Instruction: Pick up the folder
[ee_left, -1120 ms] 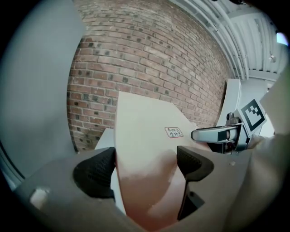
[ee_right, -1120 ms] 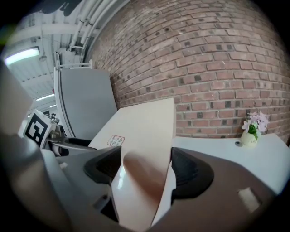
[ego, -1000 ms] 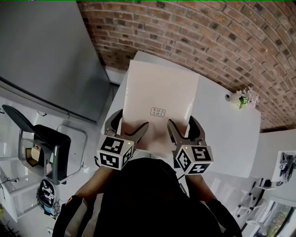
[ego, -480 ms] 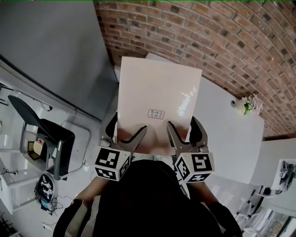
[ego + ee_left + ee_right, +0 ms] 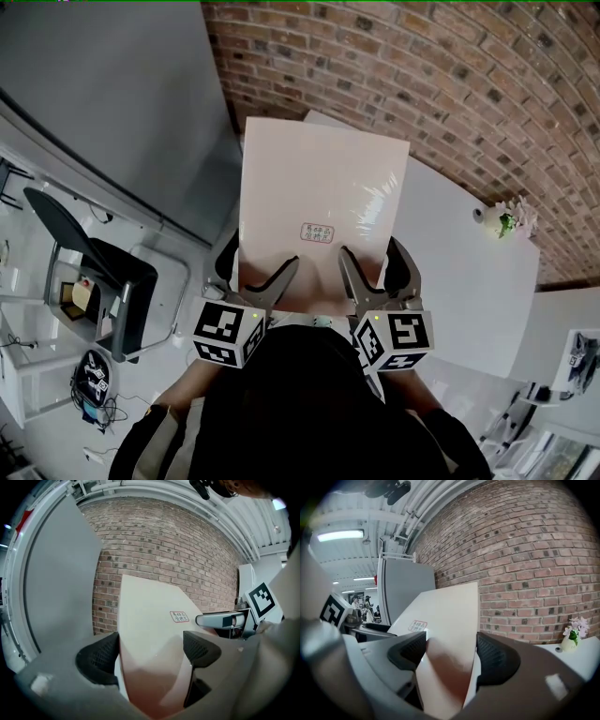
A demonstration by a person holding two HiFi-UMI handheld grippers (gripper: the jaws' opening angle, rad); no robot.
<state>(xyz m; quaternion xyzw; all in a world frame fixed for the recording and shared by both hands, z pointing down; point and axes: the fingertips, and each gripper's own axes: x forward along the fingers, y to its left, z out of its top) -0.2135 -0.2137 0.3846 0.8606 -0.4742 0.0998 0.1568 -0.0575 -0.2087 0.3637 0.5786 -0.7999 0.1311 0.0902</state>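
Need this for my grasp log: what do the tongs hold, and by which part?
The folder, by its near edge: left tongs near the left corner, right tongs near the right corner.

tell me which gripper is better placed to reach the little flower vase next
Right, probably: the flower vase stands rightward on the table, nearer the right gripper, though it holds the folder.

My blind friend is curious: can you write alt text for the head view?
Seen from above, the left gripper and right gripper clamp the near edge of a pale folder, holding it up over a white table by a brick wall.
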